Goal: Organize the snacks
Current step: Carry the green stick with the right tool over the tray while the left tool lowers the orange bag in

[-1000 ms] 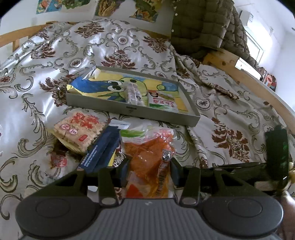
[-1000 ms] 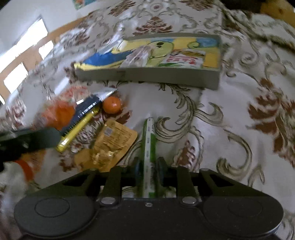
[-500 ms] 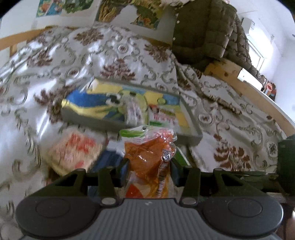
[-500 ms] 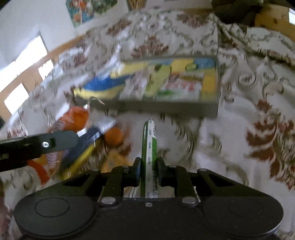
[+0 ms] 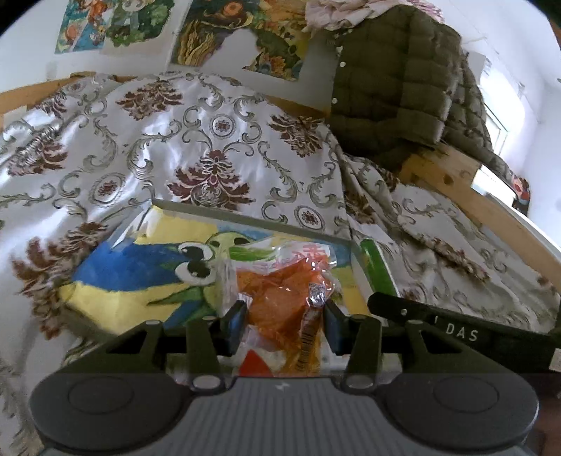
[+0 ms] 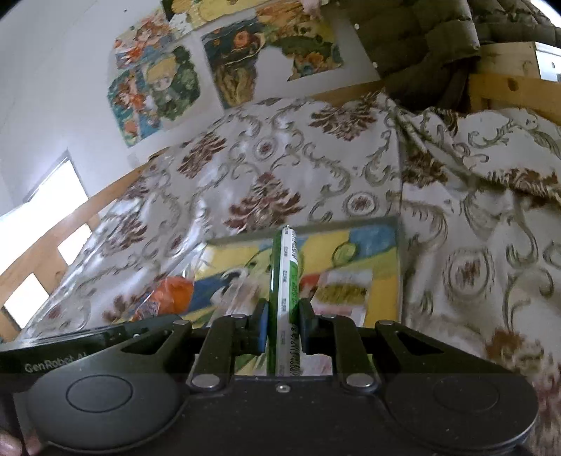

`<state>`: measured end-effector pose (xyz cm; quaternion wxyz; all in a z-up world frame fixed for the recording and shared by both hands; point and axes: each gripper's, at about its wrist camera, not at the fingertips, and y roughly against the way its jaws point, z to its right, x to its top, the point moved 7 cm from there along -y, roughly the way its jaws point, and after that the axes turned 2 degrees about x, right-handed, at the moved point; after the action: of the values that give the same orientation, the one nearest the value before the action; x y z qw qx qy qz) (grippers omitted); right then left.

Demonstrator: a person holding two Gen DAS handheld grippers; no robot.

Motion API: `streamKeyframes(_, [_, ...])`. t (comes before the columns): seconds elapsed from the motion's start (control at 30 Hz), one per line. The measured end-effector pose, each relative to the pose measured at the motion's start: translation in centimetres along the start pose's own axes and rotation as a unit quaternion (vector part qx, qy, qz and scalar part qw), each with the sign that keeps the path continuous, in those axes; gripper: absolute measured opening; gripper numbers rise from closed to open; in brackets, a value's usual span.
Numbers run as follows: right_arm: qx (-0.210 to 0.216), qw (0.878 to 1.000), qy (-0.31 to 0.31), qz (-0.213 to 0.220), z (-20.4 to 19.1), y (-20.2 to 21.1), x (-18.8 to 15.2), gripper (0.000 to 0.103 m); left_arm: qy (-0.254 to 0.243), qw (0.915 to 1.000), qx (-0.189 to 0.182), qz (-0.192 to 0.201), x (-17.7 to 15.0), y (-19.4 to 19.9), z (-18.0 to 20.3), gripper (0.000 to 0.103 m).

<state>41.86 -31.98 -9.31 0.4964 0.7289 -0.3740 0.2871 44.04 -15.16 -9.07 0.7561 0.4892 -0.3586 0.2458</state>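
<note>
Left wrist view: the left gripper (image 5: 284,324) is clenched on an orange bag (image 5: 280,301), a clear packet of orange snacks with a small code sticker near the right pad. The bag stands up between the two pads and leans away from the camera, its top reaching out over the tray (image 5: 245,221). The tray lies just ahead of the tongs and below them, on the patterned bedspread (image 5: 210,140); its floor is a painted sheet with a blue, yellow and green cartoon figure. To the right of the tongs, the right gripper's dark body crosses the picture, and above it a green stick (image 5: 377,266) pokes up along the tray's right rim. Far ahead and to the right hangs an olive quilted jacket (image 5: 396,77) over a wooden bed frame (image 5: 452,175); posters (image 5: 224,31) are on the wall straight ahead.

Right wrist view: the right gripper (image 6: 283,324) is clamped tight on the green stick (image 6: 284,280), a thin green-and-white packet held edge-on, pointing straight forward over the tray (image 6: 398,259). Ahead and to the right of the tongs, a white and yellow packet (image 6: 345,284) lies in the tray, blurred. To the left of the tongs is the left gripper's dark body with the orange bag (image 6: 171,294) above it, over the tray's left part. The bedspread (image 6: 280,158) rises beyond the tray.
</note>
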Motion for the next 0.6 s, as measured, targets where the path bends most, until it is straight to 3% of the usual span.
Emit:
streamKeyframes(0.3, [-0.002,0.999,-0.039,0.000,2.8,-5.2,0.8,0.019,0.005,1.0000,0.003,-0.003,2.0,-6.5,-0.2,0.051])
streamKeyframes(0.6, [-0.021,0.999,-0.025,-0.023,3.5,-7.1,-1.0,0.019,-0.003,0.9997,0.013,-0.021,0.8,-9.3,-0.4,0.051])
